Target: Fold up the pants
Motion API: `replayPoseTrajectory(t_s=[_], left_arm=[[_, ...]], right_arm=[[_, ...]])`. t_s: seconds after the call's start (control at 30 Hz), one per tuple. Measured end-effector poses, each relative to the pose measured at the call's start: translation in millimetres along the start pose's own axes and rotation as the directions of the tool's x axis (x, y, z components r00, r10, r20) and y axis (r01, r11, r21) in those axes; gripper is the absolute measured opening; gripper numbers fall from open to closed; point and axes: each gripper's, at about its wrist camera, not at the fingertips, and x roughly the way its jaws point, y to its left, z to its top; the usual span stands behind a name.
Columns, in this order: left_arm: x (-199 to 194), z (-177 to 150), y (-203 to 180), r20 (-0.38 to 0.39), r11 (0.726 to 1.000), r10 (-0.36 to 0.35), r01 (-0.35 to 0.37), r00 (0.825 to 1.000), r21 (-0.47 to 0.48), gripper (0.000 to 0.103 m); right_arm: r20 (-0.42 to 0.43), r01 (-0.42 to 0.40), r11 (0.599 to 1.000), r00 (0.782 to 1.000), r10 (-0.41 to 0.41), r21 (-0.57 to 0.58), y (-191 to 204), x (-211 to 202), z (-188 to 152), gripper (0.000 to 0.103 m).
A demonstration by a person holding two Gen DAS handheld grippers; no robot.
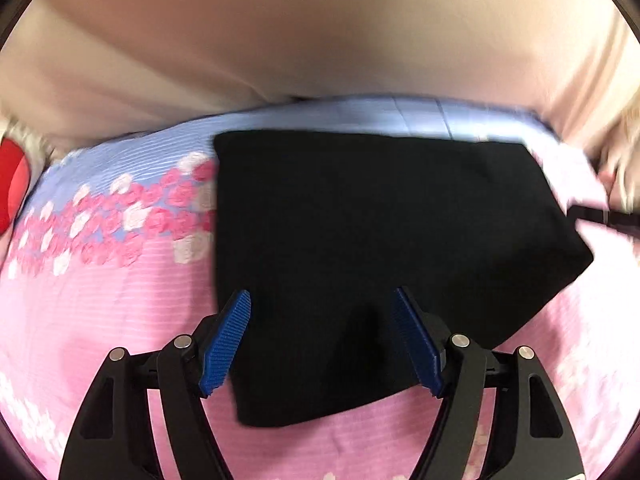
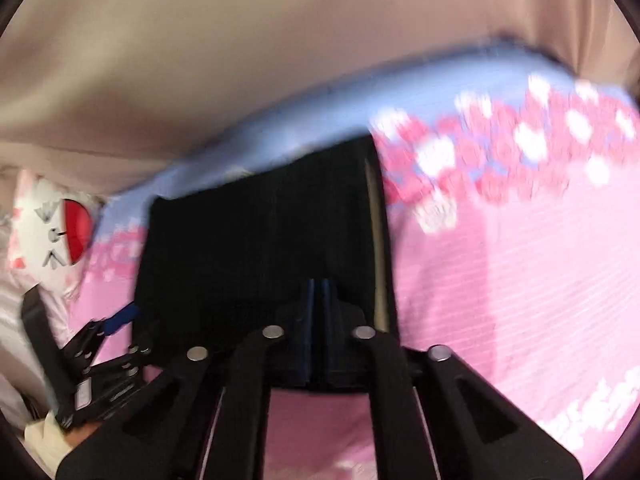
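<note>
Pants [image 1: 360, 240], black and folded, lie on the pink floral bedsheet [image 1: 100, 320]. Left tongs [image 1: 322, 344] gape wide over their near edge. Right tongs [image 2: 319, 320] are closed, empty.

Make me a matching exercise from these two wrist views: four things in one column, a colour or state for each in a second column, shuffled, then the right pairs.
Things:
1. pants
2. left gripper
3. right gripper
4. bed sheet

States:
A. fingers shut together
B. pink and blue, with a flower print
C. black, lying folded on the bed
D. fingers spread apart over the cloth

Pairs: 1-C, 2-D, 3-A, 4-B
</note>
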Motion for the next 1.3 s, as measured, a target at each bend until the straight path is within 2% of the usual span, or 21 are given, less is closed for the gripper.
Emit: replayPoseTrajectory(t_s=[0.07,0.1,0.17,0.2,0.27,0.33,0.47,0.53,0.6,0.63,0.67,0.73,0.77,0.8,0.87,0.93,0.97,1.03,1.1,1.17,1.3], left_arm=[[-11,-3,12,-0.008,0.998,0.028,-0.028,1.0,-0.049,0.071],[-18,-6,19,-0.01,0.997,0.048,-0.049,0.999,-0.068,0.071],[-35,-15,38,-0.008,0.993,0.076,-0.077,0.997,-0.094,0.071],[-47,-21,48,0.001,0.99,0.101,-0.101,0.995,-0.103,0.071],[-66,-33,66,0.003,0.98,0.161,-0.159,0.987,-0.119,0.071],[-80,-45,83,-0.014,0.966,0.213,-0.212,0.977,-0.15,0.071],[-98,-63,102,-0.063,0.938,0.266,-0.274,0.962,-0.213,0.072],[-104,-69,108,-0.067,0.935,0.267,-0.275,0.961,-0.225,0.072],[-111,-76,108,-0.067,0.934,0.279,-0.287,0.958,-0.213,0.075],[-114,-79,108,-0.068,0.935,0.286,-0.294,0.956,-0.199,0.076],[-118,-83,105,-0.07,0.934,0.295,-0.303,0.953,-0.189,0.077],[-124,-86,101,-0.075,0.939,0.288,-0.297,0.955,-0.175,0.077],[-129,-87,100,-0.068,0.942,0.28,-0.288,0.958,-0.175,0.077],[-131,-86,98,-0.055,0.947,0.266,-0.272,0.962,-0.174,0.077],[-132,-79,91,-0.035,0.957,0.238,-0.24,0.971,-0.163,0.077],[-127,-66,79,-0.019,0.967,0.219,-0.22,0.975,-0.126,0.077],[-124,-60,72,-0.012,0.971,0.213,-0.214,0.977,-0.104,0.077],[-116,-46,55,0.0,0.978,0.2,-0.199,0.98,-0.06,0.077],[-101,-29,31,0.001,0.983,0.183,-0.183,0.983,-0.021,0.079],[-88,-13,9,-0.011,0.985,0.172,-0.172,0.985,0.003,0.079],[-79,12,-26,-0.006,0.985,0.169,-0.168,0.986,0.036,0.082]], right_arm=[[-0.081,0.088,0.994,0.992,-0.093,-0.07,-8,22,-15,0.0],[-0.114,0.081,0.996,0.99,-0.084,-0.033,-21,29,-21,0.0],[-0.077,0.066,0.997,0.995,-0.062,0.04,-25,14,-20,0.002],[-0.042,0.091,0.996,0.995,-0.09,0.018,-13,-1,-16,0.007],[-0.018,0.014,0.998,1.0,-0.016,-0.061,22,-15,-13,0.006],[-0.058,-0.065,0.984,0.997,0.057,-0.163,61,-10,-13,0.006],[-0.179,-0.196,0.904,0.974,0.136,-0.381,158,36,-38,0.006],[-0.218,-0.213,0.889,0.967,0.132,-0.406,186,69,-47,0.006],[-0.326,-0.186,0.9,0.944,0.053,-0.394,203,124,-65,0.006],[-0.335,-0.169,0.897,0.942,0.026,-0.407,213,137,-70,0.004],[-0.286,-0.152,0.884,0.958,0.022,-0.442,221,135,-71,0.004],[-0.307,-0.176,0.894,0.951,0.046,-0.413,229,124,-67,0.006],[-0.298,-0.229,0.9,0.947,0.118,-0.37,226,107,-62,0.005],[-0.249,-0.227,0.911,0.958,0.144,-0.345,218,86,-55,0.005],[-0.155,-0.156,0.952,0.981,0.118,-0.263,179,54,-44,0.005],[-0.102,-0.059,0.983,0.994,0.042,-0.174,132,35,-40,0.006],[-0.089,0.022,0.99,0.995,-0.035,-0.138,103,30,-39,0.006],[-0.109,0.179,0.982,0.977,-0.184,-0.056,45,27,-43,0.006],[-0.15,0.207,0.978,0.967,-0.206,-0.009,11,32,-45,0.001],[-0.147,0.164,0.986,0.977,-0.158,0.028,1,28,-46,0.0],[-0.032,0.202,0.979,0.979,-0.202,0.017,22,-21,-43,0.011]])
